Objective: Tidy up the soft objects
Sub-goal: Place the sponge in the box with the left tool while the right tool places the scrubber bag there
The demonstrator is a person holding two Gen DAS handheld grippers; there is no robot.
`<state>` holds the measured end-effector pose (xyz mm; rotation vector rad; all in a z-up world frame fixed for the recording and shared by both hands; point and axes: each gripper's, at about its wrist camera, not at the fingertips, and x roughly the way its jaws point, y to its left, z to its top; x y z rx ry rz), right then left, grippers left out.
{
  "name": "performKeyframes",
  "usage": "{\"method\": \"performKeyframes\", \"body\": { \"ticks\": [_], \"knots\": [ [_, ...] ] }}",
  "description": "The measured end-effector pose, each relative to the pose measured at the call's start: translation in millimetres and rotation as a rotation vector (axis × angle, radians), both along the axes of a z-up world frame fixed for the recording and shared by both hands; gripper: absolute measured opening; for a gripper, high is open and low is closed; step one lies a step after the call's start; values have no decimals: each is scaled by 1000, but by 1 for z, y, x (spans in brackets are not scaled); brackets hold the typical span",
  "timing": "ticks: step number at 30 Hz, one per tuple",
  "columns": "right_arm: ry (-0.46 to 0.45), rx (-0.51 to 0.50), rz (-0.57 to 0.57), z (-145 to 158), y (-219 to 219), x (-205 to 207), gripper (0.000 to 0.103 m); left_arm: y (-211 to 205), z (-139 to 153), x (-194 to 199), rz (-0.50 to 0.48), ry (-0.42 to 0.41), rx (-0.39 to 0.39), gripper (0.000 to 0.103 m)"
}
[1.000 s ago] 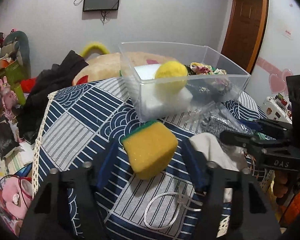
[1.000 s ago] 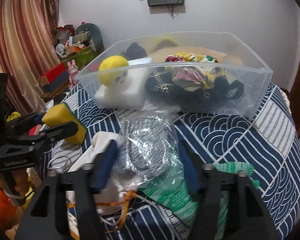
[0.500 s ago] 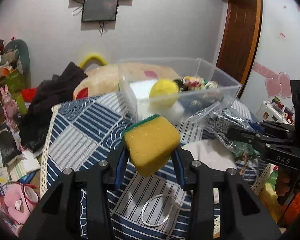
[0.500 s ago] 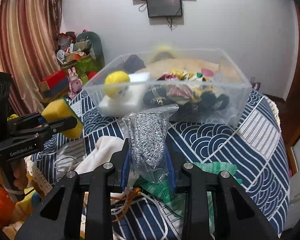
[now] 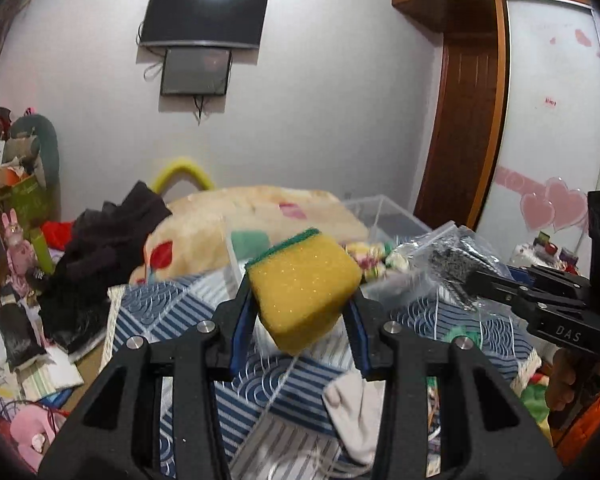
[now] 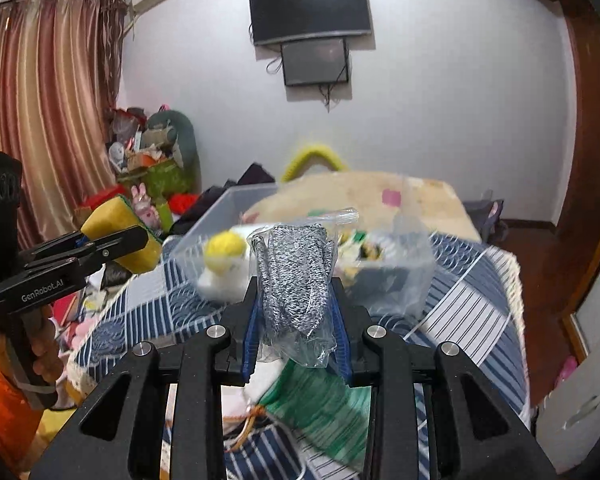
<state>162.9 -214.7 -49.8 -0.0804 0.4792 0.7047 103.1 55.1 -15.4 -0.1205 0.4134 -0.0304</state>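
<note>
My left gripper [image 5: 300, 312] is shut on a yellow sponge with a green scrub side [image 5: 303, 284] and holds it in the air above the blue patterned cloth; it also shows in the right wrist view [image 6: 120, 248]. My right gripper [image 6: 296, 312] is shut on a clear bag of grey knit fabric [image 6: 294, 280], also lifted; the bag shows in the left wrist view [image 5: 452, 264]. The clear plastic bin [image 6: 416, 276] stands ahead of both, holding a yellow ball [image 6: 225, 249], a white block and colourful cloth.
A white cloth [image 5: 356, 412] and a green knit piece [image 6: 320, 404] lie on the blue cloth [image 5: 172, 312] below the grippers. A beige cushion [image 5: 260, 208] lies behind the bin. Dark clothes [image 5: 104, 248] and clutter fill the floor at left.
Both grippers closed on their objects and lifted them off the cloth: the left took the sponge, the right the bagged knit. Both now sit higher, level with the bin rim.
</note>
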Motion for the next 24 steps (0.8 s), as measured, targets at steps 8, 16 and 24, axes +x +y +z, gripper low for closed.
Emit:
{"method": "performKeyframes", "body": {
  "ticks": [8,16,24],
  "knots": [
    [-53,34,-62,23,-8,19,28,6,15,24,21,-21,-14,41],
    [-48,9,-90,28,5,49,28,14,9,69,76,20,10,41],
    [-5,-50,-88,17,23,70,28,17,-11,109,134,101,35,41]
  ]
}}
